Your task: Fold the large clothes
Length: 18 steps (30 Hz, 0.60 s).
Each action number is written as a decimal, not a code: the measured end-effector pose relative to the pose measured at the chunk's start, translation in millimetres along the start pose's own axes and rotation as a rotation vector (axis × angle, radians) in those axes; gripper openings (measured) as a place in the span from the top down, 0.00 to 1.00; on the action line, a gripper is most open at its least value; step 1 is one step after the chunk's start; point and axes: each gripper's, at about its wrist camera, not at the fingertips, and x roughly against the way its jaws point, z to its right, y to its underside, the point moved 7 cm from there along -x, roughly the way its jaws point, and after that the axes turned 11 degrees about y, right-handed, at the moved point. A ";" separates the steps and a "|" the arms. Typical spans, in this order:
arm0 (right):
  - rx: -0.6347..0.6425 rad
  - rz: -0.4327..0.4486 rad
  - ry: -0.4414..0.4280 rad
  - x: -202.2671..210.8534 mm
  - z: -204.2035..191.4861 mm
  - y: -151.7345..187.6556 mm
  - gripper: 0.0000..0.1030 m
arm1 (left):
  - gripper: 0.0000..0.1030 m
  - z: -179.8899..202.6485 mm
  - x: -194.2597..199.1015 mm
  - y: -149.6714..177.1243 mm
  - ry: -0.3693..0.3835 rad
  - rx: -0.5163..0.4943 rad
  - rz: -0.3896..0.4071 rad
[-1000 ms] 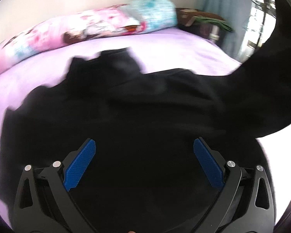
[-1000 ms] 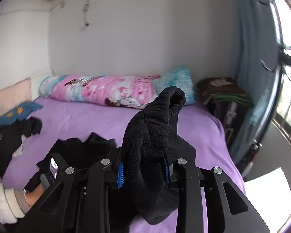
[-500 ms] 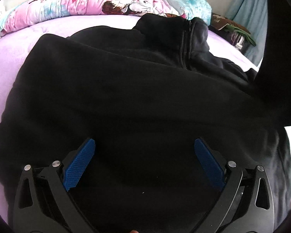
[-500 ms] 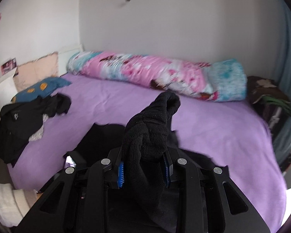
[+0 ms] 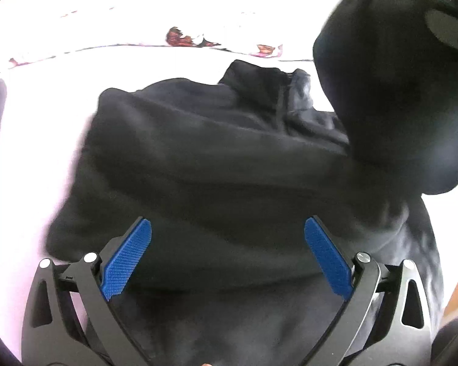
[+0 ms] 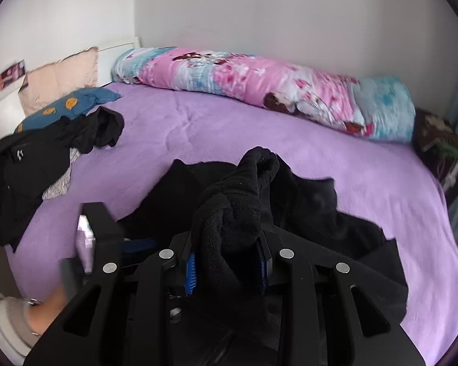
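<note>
Two tools: right tool (image 6: 227, 267) clenched on the black fleece jacket's sleeve (image 6: 238, 201), nearer the collar (image 5: 278, 91) ahead; left tool (image 5: 227, 262) released over the jacket's body (image 5: 198, 177).

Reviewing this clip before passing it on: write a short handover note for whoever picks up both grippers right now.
Right gripper: shut on a bunched part of the black fleece jacket, lifted above the body.
Left gripper: open, empty, over the jacket's lower body.
Jacket lies spread on the purple bed; collar and zip face the rolled quilt.
Done: one part gathered.
Left: lay it across, fold body. Dark clothes pile untouched.
</note>
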 end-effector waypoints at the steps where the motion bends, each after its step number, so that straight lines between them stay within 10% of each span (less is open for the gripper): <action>1: 0.001 0.000 -0.009 -4.0 -9.8 -2.4 0.73 | 0.06 -6.0 3.4 3.5 0.002 0.005 0.000; 14: 0.063 -0.136 -0.111 -99.6 -101.5 26.5 0.71 | 0.06 -26.0 36.7 24.4 0.049 0.051 0.062; 18: -0.016 -0.218 -0.170 -127.4 -103.2 52.9 0.53 | 0.06 -42.4 40.4 27.2 0.044 0.115 0.069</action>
